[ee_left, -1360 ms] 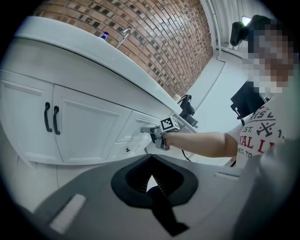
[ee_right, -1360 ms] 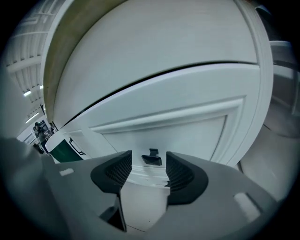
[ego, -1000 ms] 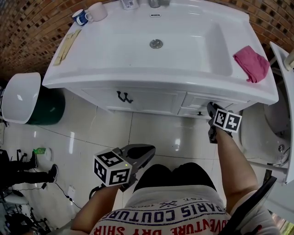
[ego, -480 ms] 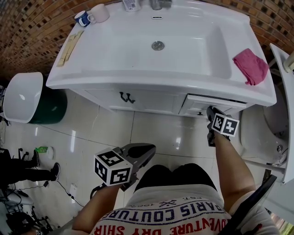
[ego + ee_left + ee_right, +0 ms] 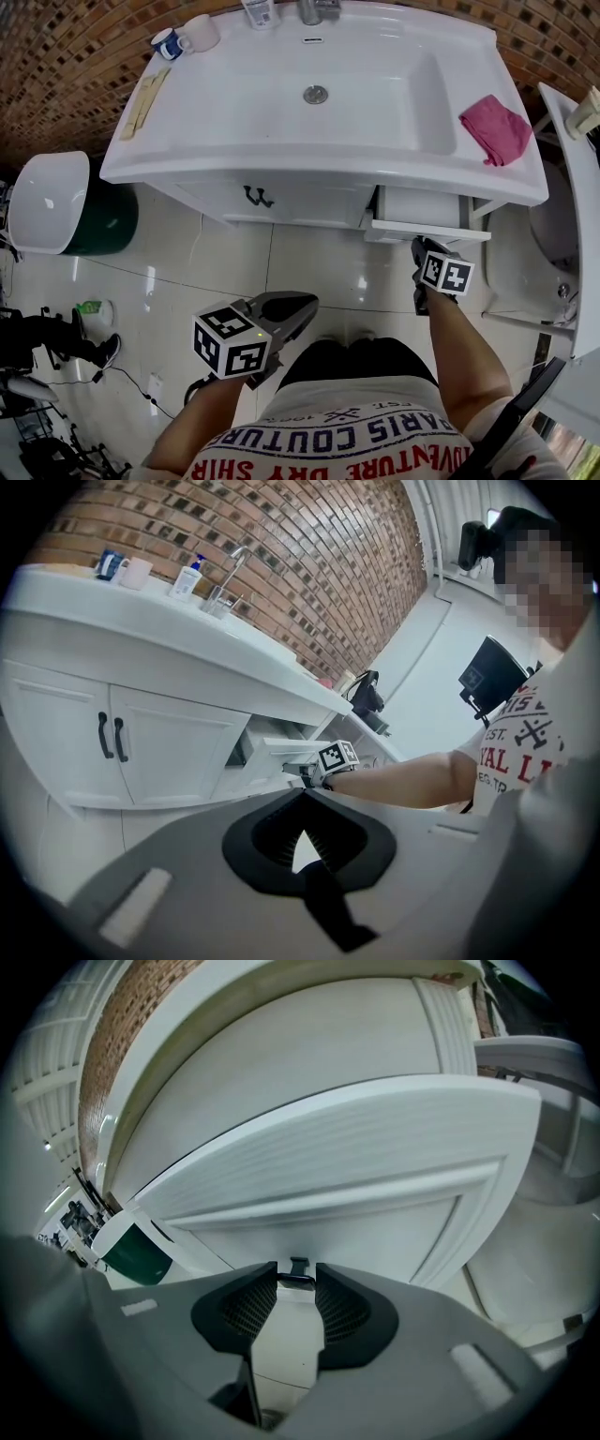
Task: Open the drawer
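Your white vanity top (image 5: 281, 161), busy at the edges

Far left corner, you've got a blue mug (image 5: 167, 42) and a pale mug (image 5: 200, 30) side by side; a tan strip (image 5: 142, 94) lies along the left edge, a bottle (image 5: 260, 11) stands by the tap (image 5: 314, 9) (both cropped), and a pink cloth (image 5: 495, 128) sits crumpled on the right.

The sink (image 5: 375, 103) is finished in glossy white; the drawer (image 5: 403, 228) under it is smoothly painted; rough brick (image 5: 66, 56) is laid behind it, and pink cloth (image 5: 494, 128) is draped on its rim.
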Available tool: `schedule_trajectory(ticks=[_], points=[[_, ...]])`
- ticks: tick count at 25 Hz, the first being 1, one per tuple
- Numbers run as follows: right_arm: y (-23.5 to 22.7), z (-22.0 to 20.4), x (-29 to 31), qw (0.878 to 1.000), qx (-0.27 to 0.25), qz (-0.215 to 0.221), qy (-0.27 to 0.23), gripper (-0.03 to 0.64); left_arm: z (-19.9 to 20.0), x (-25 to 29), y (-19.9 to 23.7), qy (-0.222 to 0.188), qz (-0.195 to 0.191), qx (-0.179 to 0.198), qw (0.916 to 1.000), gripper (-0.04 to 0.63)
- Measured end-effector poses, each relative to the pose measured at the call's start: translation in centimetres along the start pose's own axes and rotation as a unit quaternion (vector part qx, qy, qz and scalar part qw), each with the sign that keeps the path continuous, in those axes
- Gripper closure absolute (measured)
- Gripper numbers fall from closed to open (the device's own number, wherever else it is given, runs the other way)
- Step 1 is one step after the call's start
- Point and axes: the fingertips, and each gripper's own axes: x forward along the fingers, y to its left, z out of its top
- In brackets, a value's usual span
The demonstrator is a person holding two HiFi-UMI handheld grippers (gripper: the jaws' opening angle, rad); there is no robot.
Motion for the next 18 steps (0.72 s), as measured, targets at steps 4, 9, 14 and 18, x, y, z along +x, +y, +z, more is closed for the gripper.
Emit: schedule_trajectory(ticks=[4,9,14,18], points=[[0.3,-1.6,-1.1,1.0,-0.002,-0.004,0.013,0.485,0.0,-0.5,-1.2,0.007,-0.004,0.005,1.0,0.615],[0.4,-3.7,-2.6,1.0,0.0,-0.012,0.025,0.486,-0.4,-1.2,-2.3,0.013,-0.007,0.006,0.9999,0.615],[0.8,-5.6,-4.1,0.999,0.001,-0.023,0.039,0.488,-0.5,-2.3,-3.6,0.019,-0.012,0.003,0.9997,0.615],[1.0,-6.9,-5.1,0.998,-0.003,-0.023,0.053,0.488,-0.4,-3.4,-4.1,0.022,-0.007,0.004,0.9997,0.615]])
